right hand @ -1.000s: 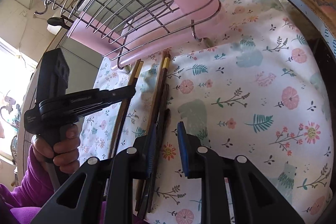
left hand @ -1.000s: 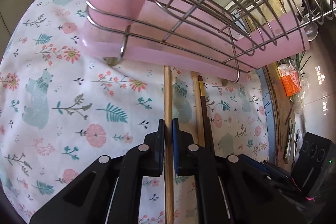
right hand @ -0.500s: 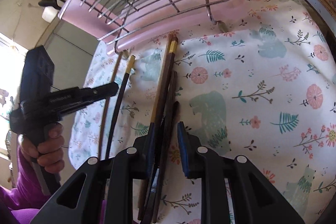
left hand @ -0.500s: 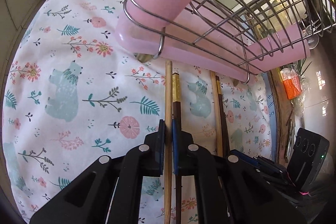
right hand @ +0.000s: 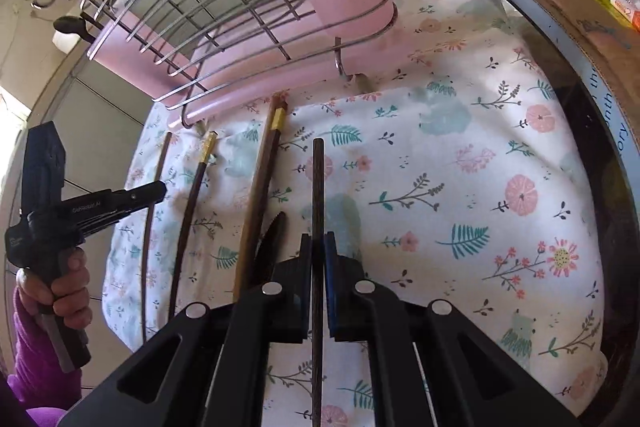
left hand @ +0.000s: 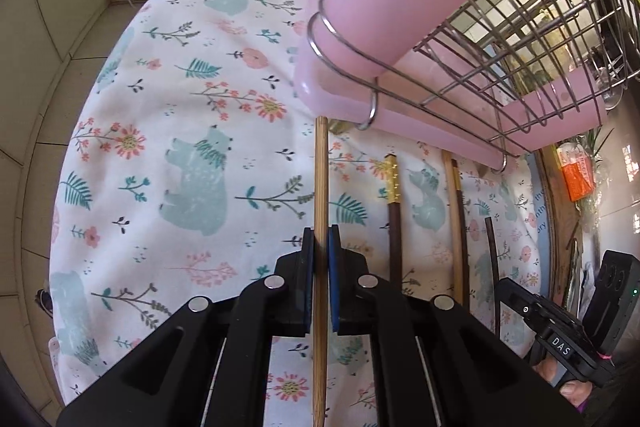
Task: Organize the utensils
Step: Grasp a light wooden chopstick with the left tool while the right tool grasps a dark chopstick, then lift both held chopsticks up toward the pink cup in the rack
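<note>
While the flowered cloth (left hand: 168,131) fills most of both views, a pink-lined wire rack (left hand: 472,95) stands at its far edge. Since a moment ago, we have pulled our two hands apart. Our left gripper (left hand: 321,247) stays clamped on a pale bamboo chopstick (left hand: 320,179). Our right gripper (right hand: 318,251), slack before, now pinches a dark chopstick (right hand: 318,187). Several others (right hand: 264,187) still lie on the cloth beside it, so sorting seems barely begun.
</note>
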`<state>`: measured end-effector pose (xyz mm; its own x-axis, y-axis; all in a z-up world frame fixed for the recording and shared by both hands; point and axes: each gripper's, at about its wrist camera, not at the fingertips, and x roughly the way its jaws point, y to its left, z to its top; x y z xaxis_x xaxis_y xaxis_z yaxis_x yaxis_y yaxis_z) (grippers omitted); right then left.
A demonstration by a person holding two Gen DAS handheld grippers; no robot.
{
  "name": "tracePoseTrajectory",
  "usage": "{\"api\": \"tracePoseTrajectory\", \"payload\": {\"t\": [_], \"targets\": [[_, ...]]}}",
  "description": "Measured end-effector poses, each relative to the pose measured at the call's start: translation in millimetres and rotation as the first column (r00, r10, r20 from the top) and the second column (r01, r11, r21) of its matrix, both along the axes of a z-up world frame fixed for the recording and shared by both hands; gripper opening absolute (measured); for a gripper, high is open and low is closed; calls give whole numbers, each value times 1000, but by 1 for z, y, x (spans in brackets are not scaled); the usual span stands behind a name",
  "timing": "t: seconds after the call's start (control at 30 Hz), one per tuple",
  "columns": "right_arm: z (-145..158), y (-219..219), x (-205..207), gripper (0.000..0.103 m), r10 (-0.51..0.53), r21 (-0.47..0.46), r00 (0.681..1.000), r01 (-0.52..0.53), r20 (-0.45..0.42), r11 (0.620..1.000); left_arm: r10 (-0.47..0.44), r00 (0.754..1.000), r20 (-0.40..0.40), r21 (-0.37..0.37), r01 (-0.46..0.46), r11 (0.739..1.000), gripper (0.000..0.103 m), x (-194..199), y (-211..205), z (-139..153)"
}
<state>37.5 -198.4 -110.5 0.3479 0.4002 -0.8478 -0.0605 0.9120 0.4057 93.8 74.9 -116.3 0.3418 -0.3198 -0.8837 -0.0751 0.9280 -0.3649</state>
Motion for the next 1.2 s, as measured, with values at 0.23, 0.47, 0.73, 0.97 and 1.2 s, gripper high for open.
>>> {"api": "tracePoseTrajectory", "payload": {"t": [0.23, 0.47, 0.73, 0.97, 1.2], "targets": [[-2, 7, 2, 18, 33, -6, 999, -33, -25, 999, -7, 999, -46, 36, 9, 999, 6, 1, 2, -8], [13, 11, 28, 19, 72, -54, 997, -71, 27, 996, -56, 995, -83, 72, 62, 996, 7, 9, -3, -9], [-14, 21, 64, 19, 106, -108, 992, -113, -65, 988, -80, 988, -134, 133, 98, 986, 7, 21, -12, -10], [-16, 25, 65, 8, 114, -135, 993, -117, -26, 984, -111, 982, -152, 210, 142, 967, 7, 29, -29, -9], [-8, 11, 55, 6, 81, -74, 996, -78, 37, 994, -125, 987, -100, 229, 145, 963, 7, 29, -46, -8]]}}
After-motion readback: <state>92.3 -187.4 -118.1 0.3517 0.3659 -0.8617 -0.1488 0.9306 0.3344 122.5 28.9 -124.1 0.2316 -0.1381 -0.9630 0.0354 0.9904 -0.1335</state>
